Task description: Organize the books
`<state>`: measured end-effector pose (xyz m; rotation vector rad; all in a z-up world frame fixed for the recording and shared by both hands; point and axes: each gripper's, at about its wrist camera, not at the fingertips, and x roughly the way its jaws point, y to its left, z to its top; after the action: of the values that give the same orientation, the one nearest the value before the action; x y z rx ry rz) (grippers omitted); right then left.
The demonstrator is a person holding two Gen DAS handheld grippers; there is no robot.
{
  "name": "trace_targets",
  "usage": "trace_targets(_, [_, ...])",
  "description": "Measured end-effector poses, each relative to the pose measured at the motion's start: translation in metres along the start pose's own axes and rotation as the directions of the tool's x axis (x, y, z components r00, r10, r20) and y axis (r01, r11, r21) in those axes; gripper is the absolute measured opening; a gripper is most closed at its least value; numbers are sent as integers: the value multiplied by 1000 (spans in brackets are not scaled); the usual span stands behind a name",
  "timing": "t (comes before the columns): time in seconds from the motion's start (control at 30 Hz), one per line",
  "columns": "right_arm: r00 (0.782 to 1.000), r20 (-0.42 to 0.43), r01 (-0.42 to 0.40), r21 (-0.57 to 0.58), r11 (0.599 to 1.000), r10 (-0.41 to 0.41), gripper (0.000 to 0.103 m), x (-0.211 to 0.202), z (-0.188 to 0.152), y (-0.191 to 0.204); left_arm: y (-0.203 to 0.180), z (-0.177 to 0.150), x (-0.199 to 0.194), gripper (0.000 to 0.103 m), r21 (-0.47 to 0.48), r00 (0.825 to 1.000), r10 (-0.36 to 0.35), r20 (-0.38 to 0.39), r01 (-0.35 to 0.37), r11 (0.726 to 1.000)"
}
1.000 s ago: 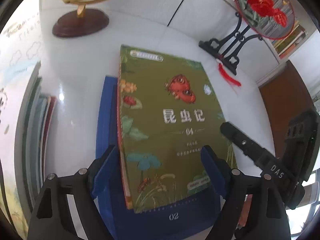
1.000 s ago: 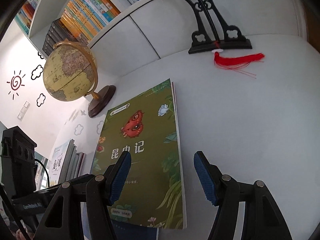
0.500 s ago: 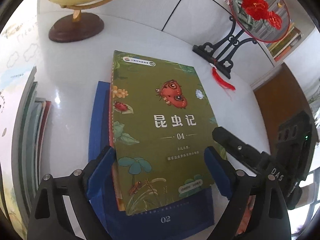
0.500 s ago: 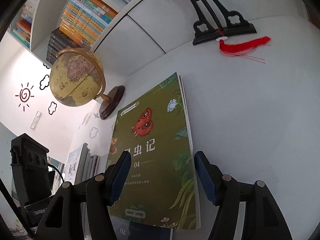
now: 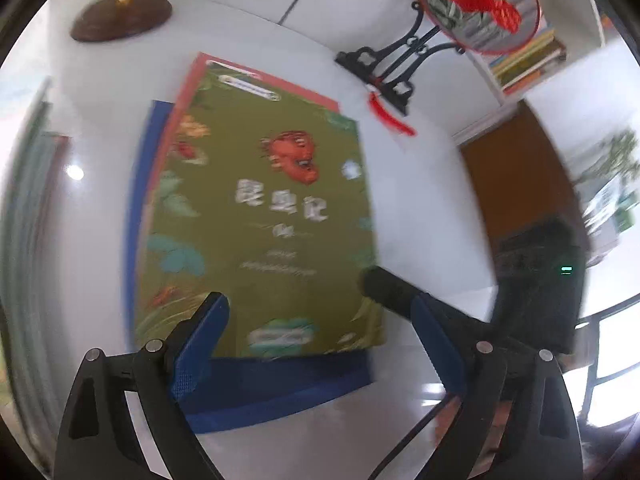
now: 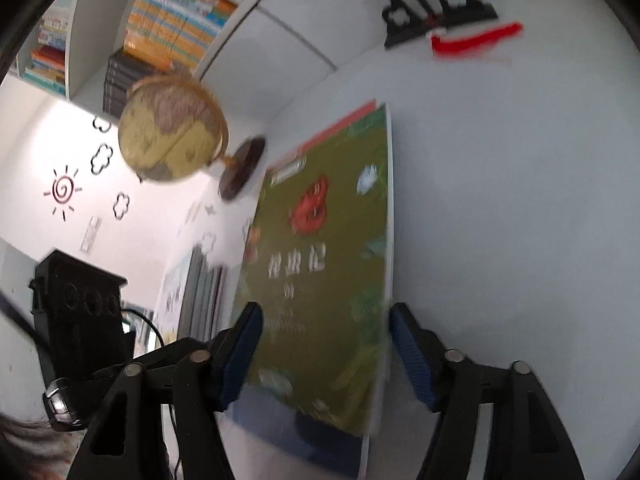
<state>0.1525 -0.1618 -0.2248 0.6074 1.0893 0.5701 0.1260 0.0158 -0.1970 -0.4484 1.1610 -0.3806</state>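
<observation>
While the white table [image 5: 420,208] takes up most of both views, a flat stack of books sits at its middle: a green book [image 5: 264,216] with a red insect on the cover lies on top, a red book [image 5: 188,80] shows as a strip along its far and left edges, and a blue book [image 5: 280,388] juts out beneath on the near and left sides. Judging by these uneven edges, the stack is being squared up rather than lifted.

Left gripper [image 5: 320,344] hovers over the near end of the stack, its jaws opening wide with nothing pinched; the green cover merely shows between them. Right gripper [image 6: 324,356] straddles the green book's near right corner, jaws partly spread; whether a pad touches the book's edge I cannot tell through the blur.

Only the left wrist view shows the round fan ornament [image 5: 476,4] on its black stand and how far the blue book juts out. Only the right wrist view shows the whole globe [image 6: 172,128], the wall shelves of books [image 6: 176,20], and upright books [image 6: 200,292] standing left of the stack. Both views are motion-blurred
</observation>
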Motion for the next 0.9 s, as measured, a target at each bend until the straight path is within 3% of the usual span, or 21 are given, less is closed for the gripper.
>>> trace_targets(0.13, [999, 44, 16, 26, 1000, -17, 63, -15, -8, -11, 18, 6, -10, 92, -10, 991, 127, 50, -126, 992])
trace_targets(0.2, [999, 50, -21, 82, 996, 16, 63, -18, -6, -21, 31, 15, -4, 92, -30, 986, 164, 28, -163, 986])
trace_targets(0.27, [998, 53, -36, 90, 995, 31, 63, -16, -5, -21, 41, 19, 6, 92, -58, 989, 149, -22, -150, 987])
trace_targets(0.43, [999, 16, -35, 60, 998, 34, 65, -3, -11, -3, 32, 14, 2, 92, -49, 988, 156, -19, -156, 986])
trace_targets(0.47, [1000, 19, -23, 53, 998, 22, 65, -3, -13, 0, 28, 12, 1, 94, -48, 991, 128, -28, -130, 990])
trace_targets(0.63, [996, 1, 92, -42, 995, -92, 57, -2, -19, 15, 12, 3, -1, 94, 15, 990, 133, -54, -132, 991])
trace_targets(0.9, [992, -36, 118, -61, 991, -120, 53, -13, -31, 11, 9, -17, -13, 94, 29, 990, 92, -106, -89, 996])
